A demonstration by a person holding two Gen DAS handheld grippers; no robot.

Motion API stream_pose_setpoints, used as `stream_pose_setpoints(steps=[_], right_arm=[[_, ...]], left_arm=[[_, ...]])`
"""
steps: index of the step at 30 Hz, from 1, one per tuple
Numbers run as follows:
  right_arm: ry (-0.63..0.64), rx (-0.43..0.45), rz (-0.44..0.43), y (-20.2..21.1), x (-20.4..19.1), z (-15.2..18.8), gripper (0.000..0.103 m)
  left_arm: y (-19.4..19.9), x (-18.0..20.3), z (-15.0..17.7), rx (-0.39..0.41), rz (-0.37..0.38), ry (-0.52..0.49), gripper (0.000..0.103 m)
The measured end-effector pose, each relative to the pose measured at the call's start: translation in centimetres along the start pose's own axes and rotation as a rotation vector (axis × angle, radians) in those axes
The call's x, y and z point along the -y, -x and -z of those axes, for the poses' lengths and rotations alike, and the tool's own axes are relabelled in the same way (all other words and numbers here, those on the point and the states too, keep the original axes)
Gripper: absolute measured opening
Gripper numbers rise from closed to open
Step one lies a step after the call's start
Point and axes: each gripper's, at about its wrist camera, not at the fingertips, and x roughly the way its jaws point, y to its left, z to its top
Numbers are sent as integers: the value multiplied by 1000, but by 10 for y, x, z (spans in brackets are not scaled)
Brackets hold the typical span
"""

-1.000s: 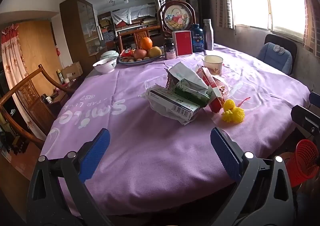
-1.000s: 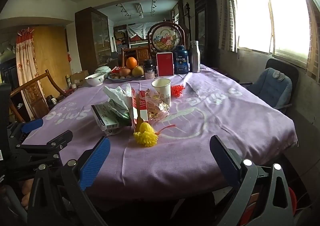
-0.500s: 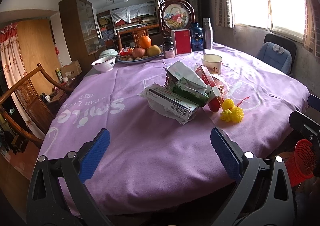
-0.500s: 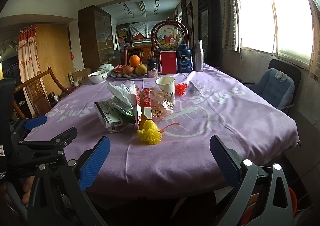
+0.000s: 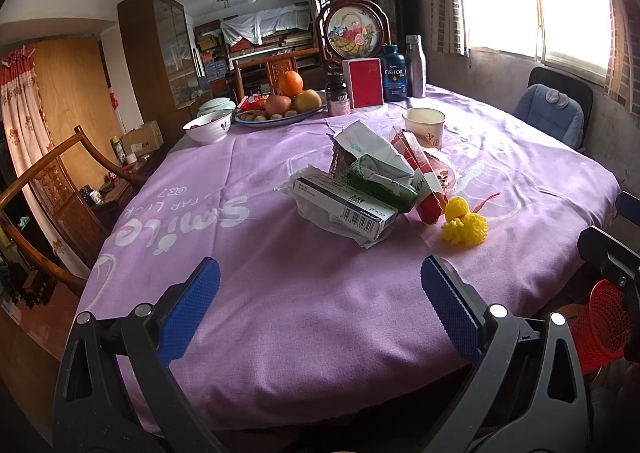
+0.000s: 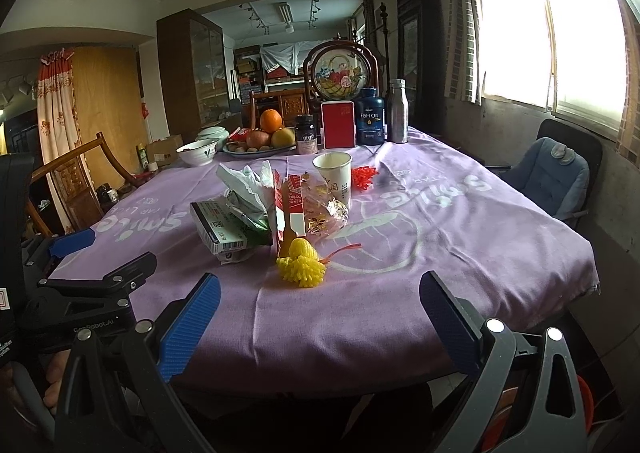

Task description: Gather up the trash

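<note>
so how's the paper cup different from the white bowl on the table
The paper cup is tall and narrow, standing right behind the trash pile; the white bowl is wide and low, off by the fruit plate. The cup carries red print, the bowl a dark motif. Both stand upright on the purple cloth.

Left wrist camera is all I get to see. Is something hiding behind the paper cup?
Observer: Yes. The right wrist view shows a red frilly scrap lying on the purple cloth just on the window side of the paper cup.
Operator: Cool! Is my other gripper open?
Observer: The right gripper is open and empty, with its blue pads wide apart, short of the yellow pompom.
Operator: Can that camera see my left one?
Observer: Yes, the left gripper shows at its left edge, by the table's near corner.
</note>
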Motion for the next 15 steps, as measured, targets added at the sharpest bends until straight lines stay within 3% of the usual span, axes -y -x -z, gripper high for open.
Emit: stream_pose_setpoints(steps=[15], right_arm=[[11, 34, 38, 4, 1, 5, 97]], left_arm=[[-7, -2, 5, -15, 2, 1, 97]])
